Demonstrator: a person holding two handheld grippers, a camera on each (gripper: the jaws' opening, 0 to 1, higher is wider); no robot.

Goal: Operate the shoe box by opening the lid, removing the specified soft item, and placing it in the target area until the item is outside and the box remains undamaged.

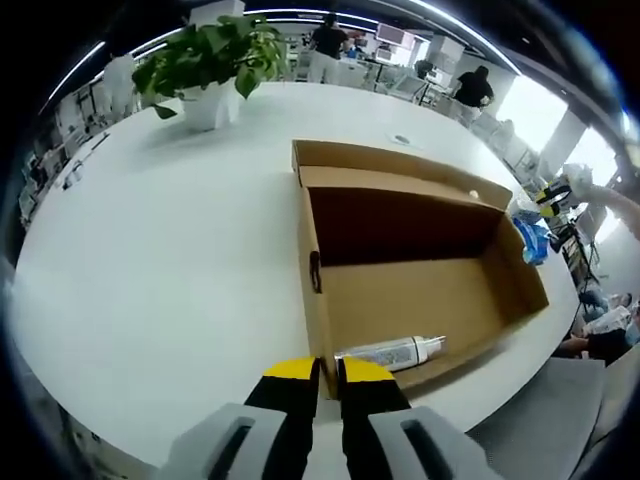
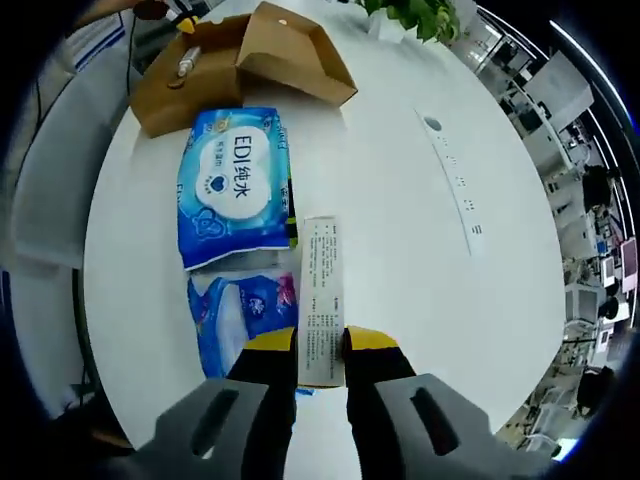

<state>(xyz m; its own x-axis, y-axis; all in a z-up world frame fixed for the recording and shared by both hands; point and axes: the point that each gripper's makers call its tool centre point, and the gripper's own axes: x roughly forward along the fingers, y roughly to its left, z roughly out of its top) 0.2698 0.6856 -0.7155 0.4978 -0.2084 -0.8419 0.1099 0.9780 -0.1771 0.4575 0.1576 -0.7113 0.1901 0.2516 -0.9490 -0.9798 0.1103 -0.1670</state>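
1. My right gripper (image 2: 320, 345) clamps a long white printed carton (image 2: 322, 300), lowering it beside the blue soft wipes packs (image 2: 235, 185) outside.
2. My left gripper (image 1: 328, 372) pinches the open brown cardboard shoe box (image 1: 410, 290) wall, steadying it; a white tube (image 1: 392, 352) lies inside.

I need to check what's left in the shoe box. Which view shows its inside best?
The left gripper view: it looks straight into the open shoe box, showing the bare cardboard floor and a white tube lying against the near wall. The right gripper view shows the box small, far off and mostly from outside.
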